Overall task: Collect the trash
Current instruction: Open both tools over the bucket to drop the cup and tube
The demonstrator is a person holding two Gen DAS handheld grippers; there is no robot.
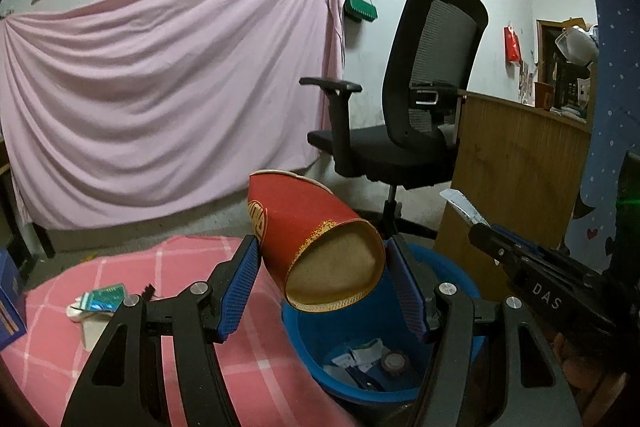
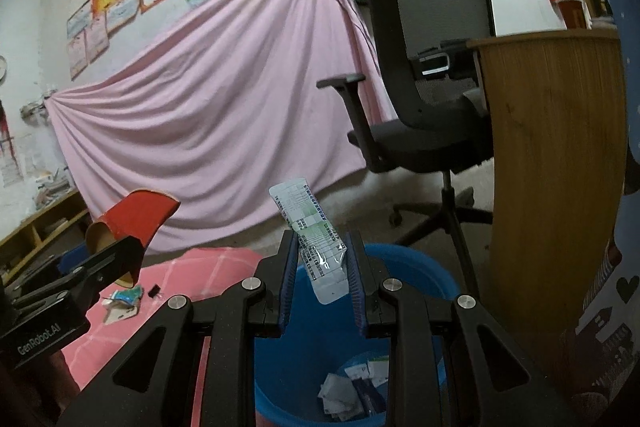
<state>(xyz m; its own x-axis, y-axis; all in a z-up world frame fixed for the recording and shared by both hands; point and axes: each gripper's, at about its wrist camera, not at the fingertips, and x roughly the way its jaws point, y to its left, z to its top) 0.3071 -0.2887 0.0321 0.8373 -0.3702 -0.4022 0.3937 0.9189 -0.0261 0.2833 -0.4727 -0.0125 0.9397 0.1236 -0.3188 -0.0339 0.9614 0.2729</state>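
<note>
My left gripper [image 1: 320, 259] is shut on a red paper cup [image 1: 308, 239] with gold print, held sideways with its base toward the camera, above the rim of a blue bucket [image 1: 304, 343]. My right gripper [image 2: 322, 263] is shut on a crinkled white and green wrapper [image 2: 316, 243], which sticks up over the same blue bucket [image 2: 408, 267]. Paper scraps lie at the bucket's bottom [image 2: 356, 387]. The left gripper with the cup [image 2: 132, 219] shows at the left of the right wrist view; the right gripper [image 1: 476, 227] shows at the right of the left wrist view.
A pink checked cloth [image 1: 192, 307] covers the surface left of the bucket, with a small green packet and scraps [image 1: 100, 303] on it. A black office chair [image 1: 408, 115] and a wooden counter [image 1: 516, 171] stand behind the bucket. A pink sheet [image 1: 168, 91] hangs on the wall.
</note>
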